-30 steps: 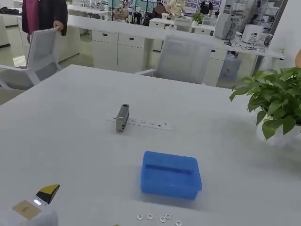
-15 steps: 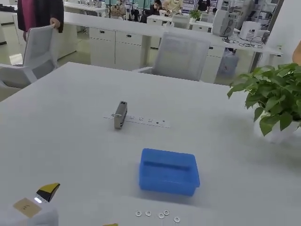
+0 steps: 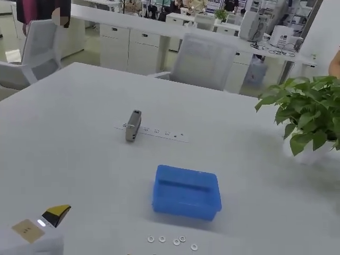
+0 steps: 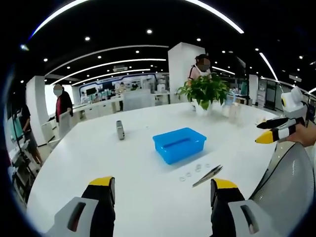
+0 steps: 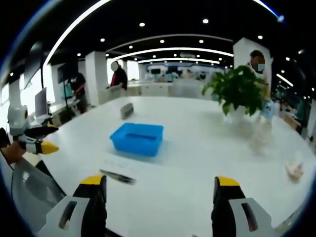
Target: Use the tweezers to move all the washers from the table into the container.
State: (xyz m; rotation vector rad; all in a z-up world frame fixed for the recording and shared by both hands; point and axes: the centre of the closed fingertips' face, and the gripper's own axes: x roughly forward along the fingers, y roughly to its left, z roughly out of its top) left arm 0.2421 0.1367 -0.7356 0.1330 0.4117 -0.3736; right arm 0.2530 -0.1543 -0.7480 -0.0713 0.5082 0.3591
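The left gripper (image 4: pixel 164 183) is empty, its jaws wide apart. The tweezers (image 4: pixel 207 175) lie flat just ahead of its right jaw, their long axis slanting far-right toward the washers (image 4: pixel 193 170), which are scattered just near-side of the blue container (image 4: pixel 178 144). The right gripper (image 5: pixel 160 181), also spread and empty, has the tweezers off its left jaw.

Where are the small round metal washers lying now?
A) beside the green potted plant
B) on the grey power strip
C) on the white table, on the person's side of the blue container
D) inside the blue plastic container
C: the small round metal washers lie in a loose row on the white table, just on the near side of the blue plastic container.
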